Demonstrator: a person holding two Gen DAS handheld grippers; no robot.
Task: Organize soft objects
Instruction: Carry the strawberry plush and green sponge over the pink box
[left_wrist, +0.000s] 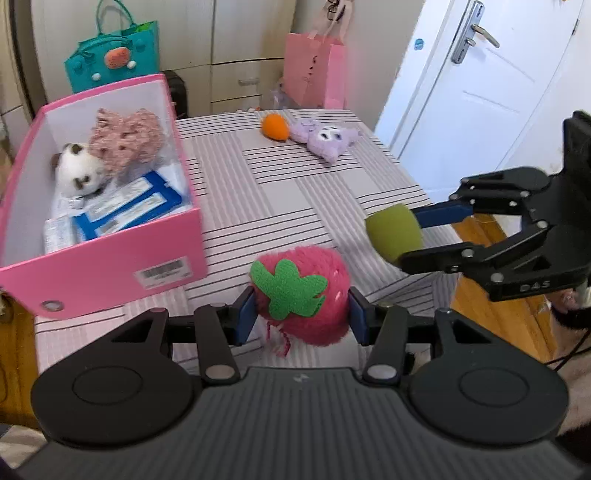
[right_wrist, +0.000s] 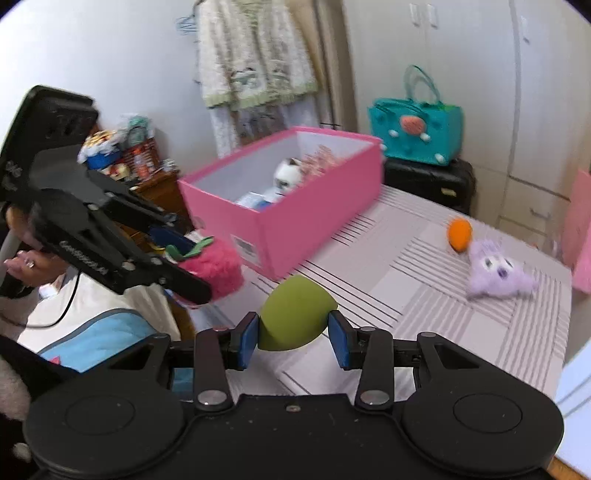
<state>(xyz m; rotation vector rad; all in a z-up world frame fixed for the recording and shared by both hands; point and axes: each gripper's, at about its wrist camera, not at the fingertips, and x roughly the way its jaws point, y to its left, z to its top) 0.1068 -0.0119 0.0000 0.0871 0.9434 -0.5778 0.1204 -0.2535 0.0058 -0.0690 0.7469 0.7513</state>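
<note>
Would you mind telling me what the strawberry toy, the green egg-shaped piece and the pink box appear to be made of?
Strawberry toy: fuzzy pink plush with a flat green felt-like leaf.
Green egg-shaped piece: smooth, matte, seamless; probably foam or sponge, though soft rubber is possible.
Pink box: thin stiff walls, smooth faces, barcode sticker; likely coated cardboard.

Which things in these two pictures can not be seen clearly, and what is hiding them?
- Strawberry, left wrist view: its underside is behind the left hand-held gripper.
- Green sponge, right wrist view: its lower part is behind the right hand-held gripper.
- Pink box, right wrist view: its near wall hides most of the contents.
- Purple plush, right wrist view: blurred, details unclear.
- Box label, left wrist view: too small to read.
</note>
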